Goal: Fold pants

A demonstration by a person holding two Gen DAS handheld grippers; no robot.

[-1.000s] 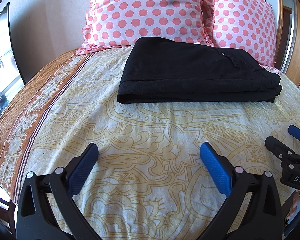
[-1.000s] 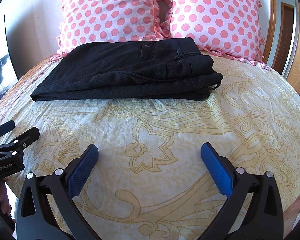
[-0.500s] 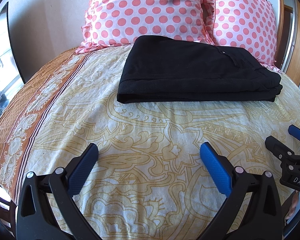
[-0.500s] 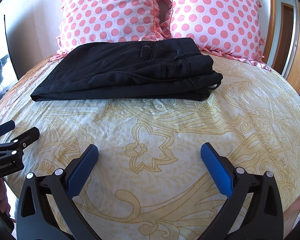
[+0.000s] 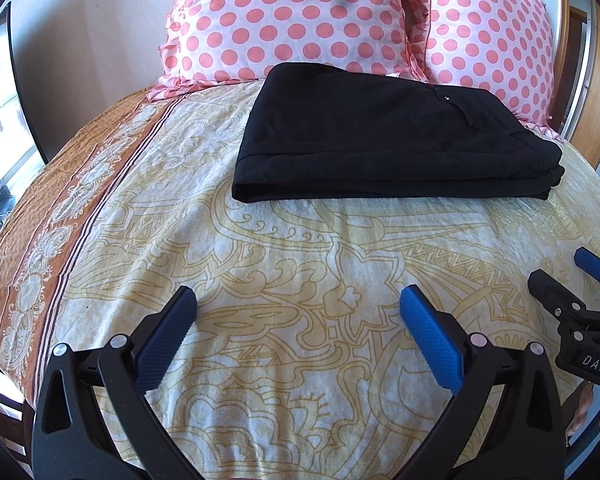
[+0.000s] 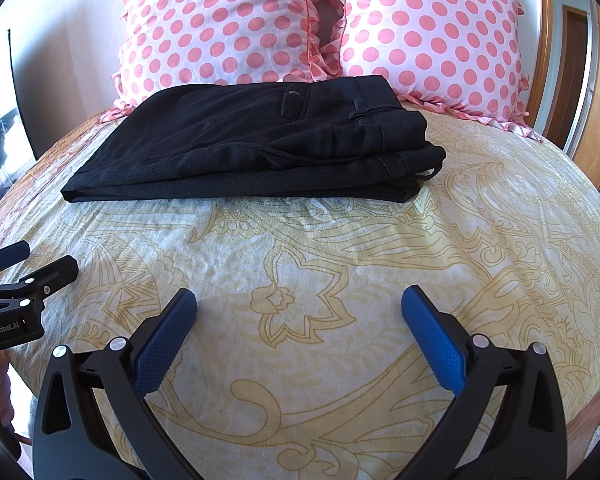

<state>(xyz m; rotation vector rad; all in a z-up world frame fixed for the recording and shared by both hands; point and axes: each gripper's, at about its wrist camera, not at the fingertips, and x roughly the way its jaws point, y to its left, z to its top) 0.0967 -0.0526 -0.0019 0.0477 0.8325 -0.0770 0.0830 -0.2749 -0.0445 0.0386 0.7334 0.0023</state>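
Note:
Black pants (image 5: 392,140) lie folded in a flat rectangular stack on the bed, just in front of the pillows; they also show in the right wrist view (image 6: 268,144), waistband to the right. My left gripper (image 5: 298,300) is open and empty, hovering over the sheet well short of the pants. My right gripper (image 6: 299,300) is open and empty, also well short of the pants. The right gripper shows at the right edge of the left wrist view (image 5: 572,292), and the left gripper at the left edge of the right wrist view (image 6: 24,264).
Two pink polka-dot pillows (image 5: 296,20) (image 6: 432,36) lean behind the pants. The bed has a yellow patterned sheet (image 5: 300,248) with an orange border (image 5: 60,208) on the left. A wooden headboard and door frame (image 6: 596,104) stand at the right.
The left wrist view has shifted very slightly, so the pants sit a touch higher in it. Both grippers stay open and the pants have not moved.

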